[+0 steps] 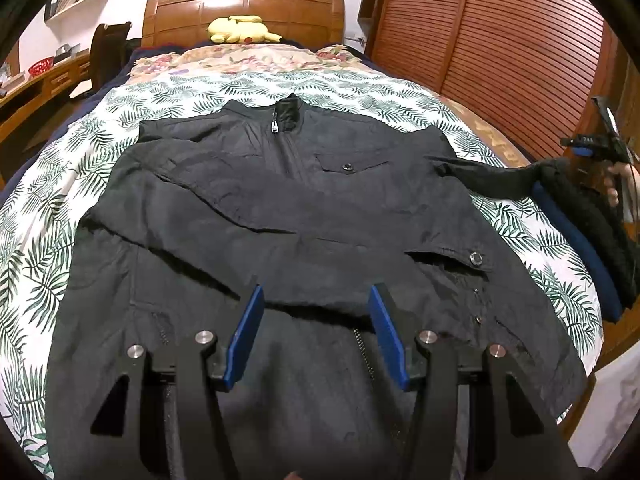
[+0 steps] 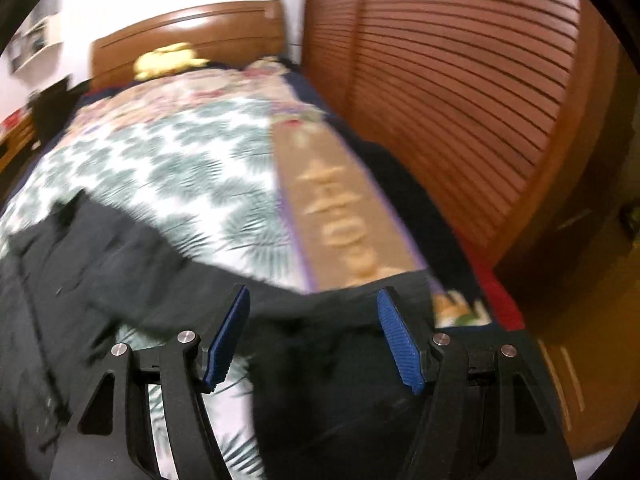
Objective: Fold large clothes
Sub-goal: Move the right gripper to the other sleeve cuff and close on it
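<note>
A black zip jacket (image 1: 280, 208) lies face up on the bed, collar toward the headboard. One sleeve is folded across its chest. My left gripper (image 1: 316, 292) is open and empty above the jacket's lower front. The jacket's other sleeve (image 1: 492, 178) stretches off to the right, where my right gripper (image 1: 576, 248) shows at the bed's edge. In the blurred right wrist view that gripper (image 2: 312, 300) is open, with the black sleeve (image 2: 328, 360) lying between and below its blue pads. I cannot tell whether the pads touch it.
The bed has a leaf-print cover (image 1: 48, 240) and a wooden headboard (image 1: 244, 12) with a yellow plush toy (image 1: 240, 30). A slatted wooden wardrobe (image 1: 500, 40) stands close along the right side. A desk (image 1: 40, 80) and chair stand at the left.
</note>
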The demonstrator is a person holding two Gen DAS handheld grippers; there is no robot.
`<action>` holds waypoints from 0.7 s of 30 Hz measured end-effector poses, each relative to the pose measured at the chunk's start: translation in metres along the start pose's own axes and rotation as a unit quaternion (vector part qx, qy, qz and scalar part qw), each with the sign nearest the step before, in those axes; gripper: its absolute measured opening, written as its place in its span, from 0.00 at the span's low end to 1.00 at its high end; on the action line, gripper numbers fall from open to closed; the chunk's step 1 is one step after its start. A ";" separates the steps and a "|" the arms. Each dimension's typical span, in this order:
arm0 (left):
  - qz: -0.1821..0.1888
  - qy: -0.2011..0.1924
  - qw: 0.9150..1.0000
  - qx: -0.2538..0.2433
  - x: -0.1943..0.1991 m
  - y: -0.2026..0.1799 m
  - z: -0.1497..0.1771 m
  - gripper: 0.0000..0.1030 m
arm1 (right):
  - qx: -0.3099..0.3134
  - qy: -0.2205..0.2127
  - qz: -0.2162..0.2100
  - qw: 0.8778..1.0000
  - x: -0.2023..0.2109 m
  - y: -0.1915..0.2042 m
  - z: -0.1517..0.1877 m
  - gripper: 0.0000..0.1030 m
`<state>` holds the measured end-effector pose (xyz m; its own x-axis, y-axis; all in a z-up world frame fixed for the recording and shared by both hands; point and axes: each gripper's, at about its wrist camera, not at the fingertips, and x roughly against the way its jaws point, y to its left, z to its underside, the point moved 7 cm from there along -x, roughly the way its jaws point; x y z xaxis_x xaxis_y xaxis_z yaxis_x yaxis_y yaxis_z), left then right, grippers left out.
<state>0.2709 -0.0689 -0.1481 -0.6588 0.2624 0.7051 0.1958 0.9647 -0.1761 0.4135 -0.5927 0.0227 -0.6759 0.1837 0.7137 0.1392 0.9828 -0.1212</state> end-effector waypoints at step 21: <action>-0.009 0.001 1.000 -0.001 0.010 -0.006 0.004 0.52 | -0.058 0.105 -0.023 0.992 -0.059 -0.038 0.013 0.25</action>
<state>0.2601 -0.0717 -0.1433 -0.6609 0.2459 0.7090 0.1860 0.9690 -0.1627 0.4391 -0.6408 -0.0238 -0.5188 0.1190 0.8465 0.2018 0.9793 -0.0141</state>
